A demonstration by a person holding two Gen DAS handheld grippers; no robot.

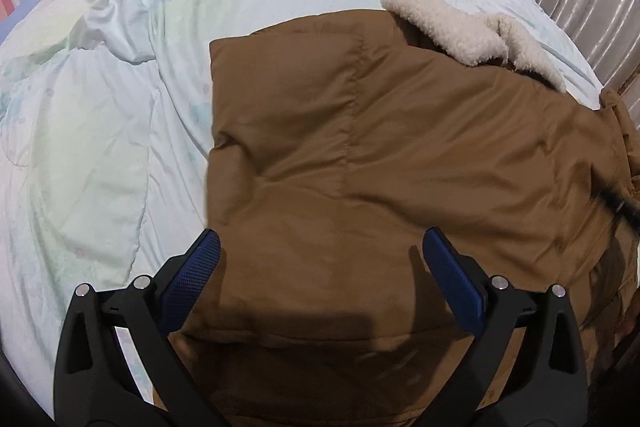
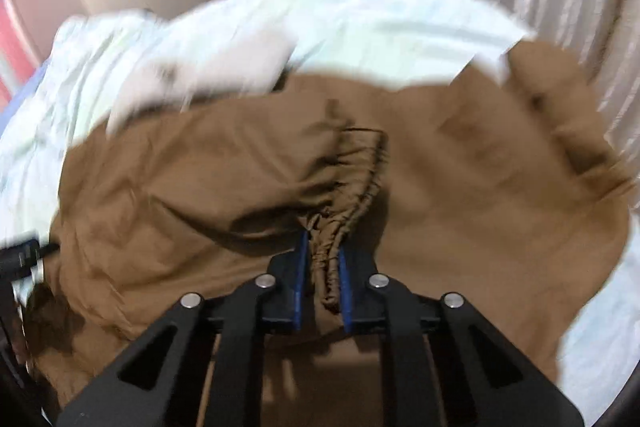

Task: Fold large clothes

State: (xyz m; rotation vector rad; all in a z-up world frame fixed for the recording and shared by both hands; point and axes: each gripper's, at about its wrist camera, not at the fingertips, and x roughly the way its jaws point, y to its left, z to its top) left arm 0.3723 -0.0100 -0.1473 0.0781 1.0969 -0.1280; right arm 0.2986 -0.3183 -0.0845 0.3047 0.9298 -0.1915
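Lying on the pale quilt point(image 1: 120, 131) of the bed, the brown coat point(image 1: 360, 147) shows its fleece collar point(image 1: 452, 27). Our right gripper point(image 2: 322, 247) pinches its gathered cuff point(image 2: 352, 179); our left gripper point(image 1: 320, 247) hangs spread wide above it.

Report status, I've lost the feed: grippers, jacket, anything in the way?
Left gripper open above the brown jacket. Right gripper shut on elastic sleeve cuff. Jacket partly folded on the quilt. Nothing obstructing.
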